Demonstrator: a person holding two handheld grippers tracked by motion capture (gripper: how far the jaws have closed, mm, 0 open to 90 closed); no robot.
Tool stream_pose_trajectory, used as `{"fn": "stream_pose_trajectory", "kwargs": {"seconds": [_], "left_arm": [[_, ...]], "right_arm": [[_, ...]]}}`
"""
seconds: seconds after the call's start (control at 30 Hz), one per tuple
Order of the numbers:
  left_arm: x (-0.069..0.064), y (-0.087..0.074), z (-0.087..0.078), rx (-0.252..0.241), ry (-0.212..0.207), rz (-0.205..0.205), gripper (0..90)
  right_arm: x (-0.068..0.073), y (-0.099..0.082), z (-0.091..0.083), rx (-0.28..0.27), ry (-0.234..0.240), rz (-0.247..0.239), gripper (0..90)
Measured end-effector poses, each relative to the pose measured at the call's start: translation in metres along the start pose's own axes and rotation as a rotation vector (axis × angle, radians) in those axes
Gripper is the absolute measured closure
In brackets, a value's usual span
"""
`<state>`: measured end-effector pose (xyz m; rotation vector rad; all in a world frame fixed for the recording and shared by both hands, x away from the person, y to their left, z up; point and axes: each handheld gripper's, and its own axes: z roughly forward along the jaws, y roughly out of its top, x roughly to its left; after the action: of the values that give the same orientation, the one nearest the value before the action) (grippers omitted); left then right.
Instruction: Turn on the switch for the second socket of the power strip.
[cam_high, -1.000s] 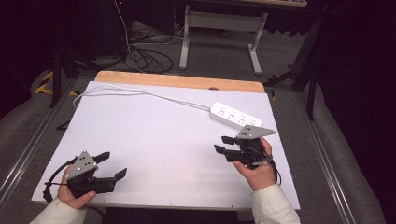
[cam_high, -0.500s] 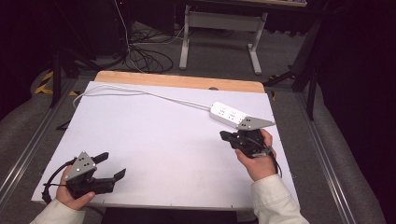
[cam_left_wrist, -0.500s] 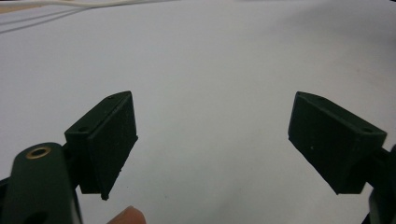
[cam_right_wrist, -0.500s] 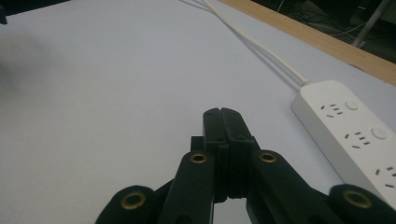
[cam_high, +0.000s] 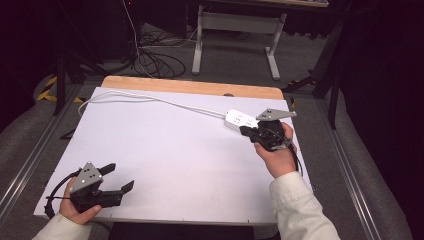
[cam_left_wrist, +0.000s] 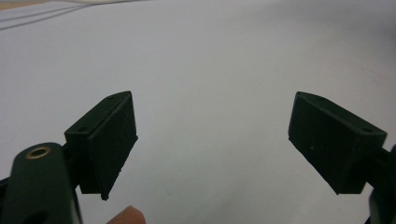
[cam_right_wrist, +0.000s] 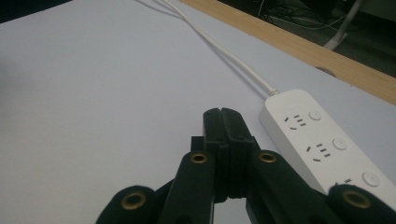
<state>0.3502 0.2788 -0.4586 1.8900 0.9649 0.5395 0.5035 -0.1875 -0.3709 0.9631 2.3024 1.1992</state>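
The white power strip (cam_high: 243, 120) lies on the white bench (cam_high: 170, 150), near the far right corner. Its long axis runs from upper left to lower right in the high view, and its white cable (cam_high: 150, 98) leaves the upper-left end and goes across the bench toward the far left edge. In the right gripper view the power strip (cam_right_wrist: 322, 140) is just to the right of the claw tips and a little in front of them, with its round buttons (cam_right_wrist: 339, 143) in a row along the side away from the claw.

The right claw (cam_high: 246, 131) is much the nearer one: it is just beside the near end of the strip, and I cannot tell from the high view if it touches it. Its two jaws are pressed together, and in the right gripper view (cam_right_wrist: 221, 115) nothing is between them. They have just been closing, and they closed on nothing. With the jaws together like this, I judge that the coming move is a push on the strip or on one button, not a grasp.

The left claw (cam_high: 116, 177) rests well apart, at the near left corner of the bench. Its jaws stand wide apart and hold nothing.
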Motion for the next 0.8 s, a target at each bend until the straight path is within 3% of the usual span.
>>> {"fn": "stream_pose_trajectory", "kwargs": {"seconds": [0.57, 0.8], "left_arm": [[0.002, 0.0, 0.0, 0.0, -0.002, -0.008, 15.9], [0.002, -0.001, 0.0, 0.0, 0.0, -0.01, 16.0]], "right_arm": [[-0.029, 0.015, 0.027, 0.027, -0.067, 0.029, 90.0], [-0.042, 0.014, 0.04, 0.033, -0.083, 0.069, 90.0]]}}
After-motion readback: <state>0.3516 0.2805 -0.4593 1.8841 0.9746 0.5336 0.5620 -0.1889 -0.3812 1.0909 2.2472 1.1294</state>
